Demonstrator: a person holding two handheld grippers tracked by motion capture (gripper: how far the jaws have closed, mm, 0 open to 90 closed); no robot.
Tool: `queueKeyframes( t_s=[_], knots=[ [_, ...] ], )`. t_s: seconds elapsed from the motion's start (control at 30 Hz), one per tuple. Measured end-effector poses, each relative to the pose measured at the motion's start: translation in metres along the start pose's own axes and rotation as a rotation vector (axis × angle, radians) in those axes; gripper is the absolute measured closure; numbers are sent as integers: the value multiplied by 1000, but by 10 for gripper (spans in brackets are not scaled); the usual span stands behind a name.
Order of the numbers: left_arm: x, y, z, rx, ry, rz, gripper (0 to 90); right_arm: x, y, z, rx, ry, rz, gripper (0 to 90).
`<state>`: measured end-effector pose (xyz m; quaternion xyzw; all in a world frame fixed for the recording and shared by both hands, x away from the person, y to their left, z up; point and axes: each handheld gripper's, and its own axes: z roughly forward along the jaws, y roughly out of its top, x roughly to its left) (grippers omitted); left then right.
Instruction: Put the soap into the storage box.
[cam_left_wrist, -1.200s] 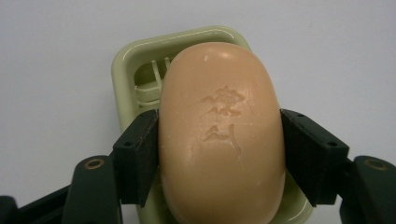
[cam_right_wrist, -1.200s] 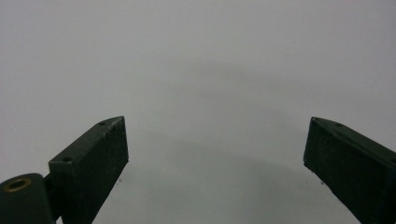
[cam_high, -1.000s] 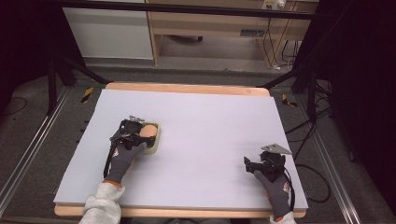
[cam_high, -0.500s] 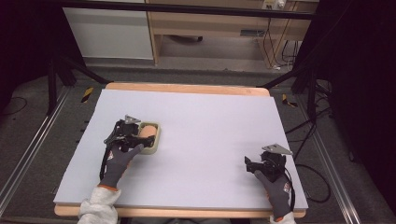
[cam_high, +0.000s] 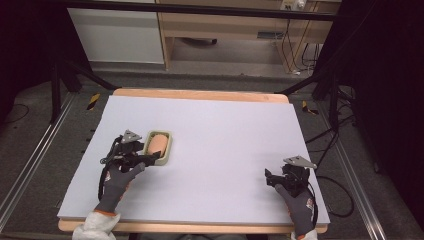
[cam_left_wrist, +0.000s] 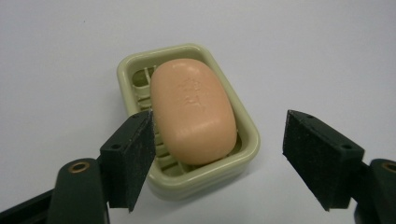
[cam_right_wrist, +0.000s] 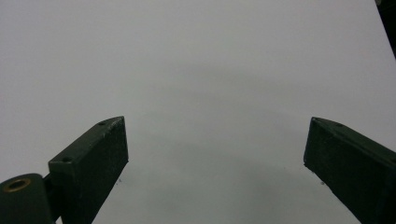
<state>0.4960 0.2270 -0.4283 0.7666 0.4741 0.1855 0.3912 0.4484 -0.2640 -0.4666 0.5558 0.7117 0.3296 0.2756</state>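
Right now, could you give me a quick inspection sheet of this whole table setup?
Surface: pale grey table top on a wooden board, bare apart from the job's things.
Job's things: peach soap bar lying in a pale green soap dish.
Clutter: nothing seen.
Grippers: left gripper open, jaws at either side of the dish's near end, not closed on it; right gripper open over bare surface.
Cables: black cable trailing off the right edge.
Surroundings: wooden furniture behind, metal floor rails alongside.
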Motion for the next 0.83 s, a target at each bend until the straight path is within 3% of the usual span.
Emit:
queueKeyframes(
  t_s=[0.1, 0.27, 0.53, 0.83],
  knots=[
    [5, -6, -8, -9, 1, -8, 237, 0, -1, 0, 9, -16, -13, 69],
    [15, -22, -21, -17, -1, -9, 225, -3, -3, -1, 10, -18, 7, 69],
    [29, -45, -31, -14, 13, -17, 223, -4, -3, 0, 17, -24, -3, 69],
    [44, -67, -35, 12, 72, -13, 224, -7, -4, 1, 20, -25, 10, 69]
  ],
)
